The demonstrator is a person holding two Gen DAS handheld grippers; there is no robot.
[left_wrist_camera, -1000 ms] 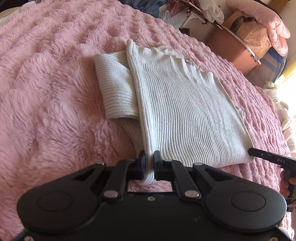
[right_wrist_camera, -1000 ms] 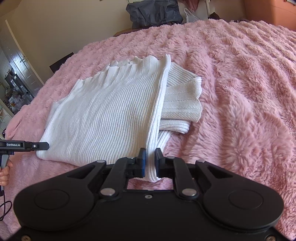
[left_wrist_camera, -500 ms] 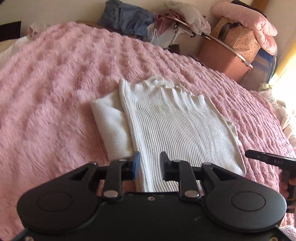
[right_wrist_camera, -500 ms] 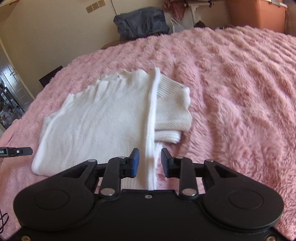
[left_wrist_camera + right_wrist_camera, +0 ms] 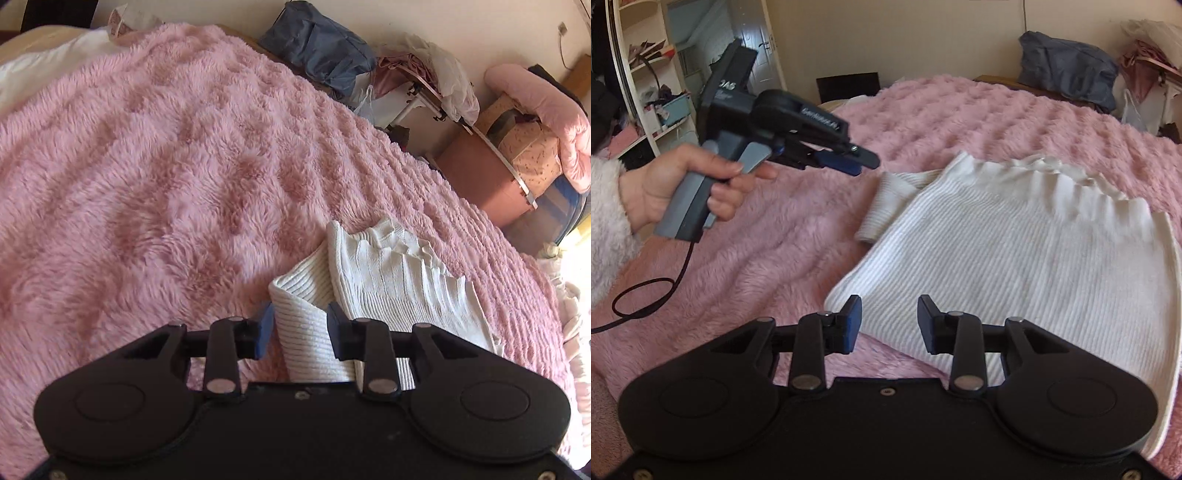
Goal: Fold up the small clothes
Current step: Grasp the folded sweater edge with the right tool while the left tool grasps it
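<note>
Your white ribbed top (image 5: 1015,236) lies half-folded on the pink bed (image 5: 166,166), long axis running away from you. Both jaws are opening and grip nothing. The right hand-held gripper (image 5: 889,320) hovers over the near hem; the left hand-held gripper (image 5: 300,329) sits just beside the folded sleeve (image 5: 303,306).

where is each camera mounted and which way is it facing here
Left wrist: on the left gripper, looking down along its opening jaws at the white ribbed sweater on the pink blanket; only its own fingers show, gripping nothing.
Right wrist: on the right gripper, jaws opening over the sweater; the person's left hand holding the other gripper shows.
Shared: sweater, blanket, dark blue bag by the wall.
</note>
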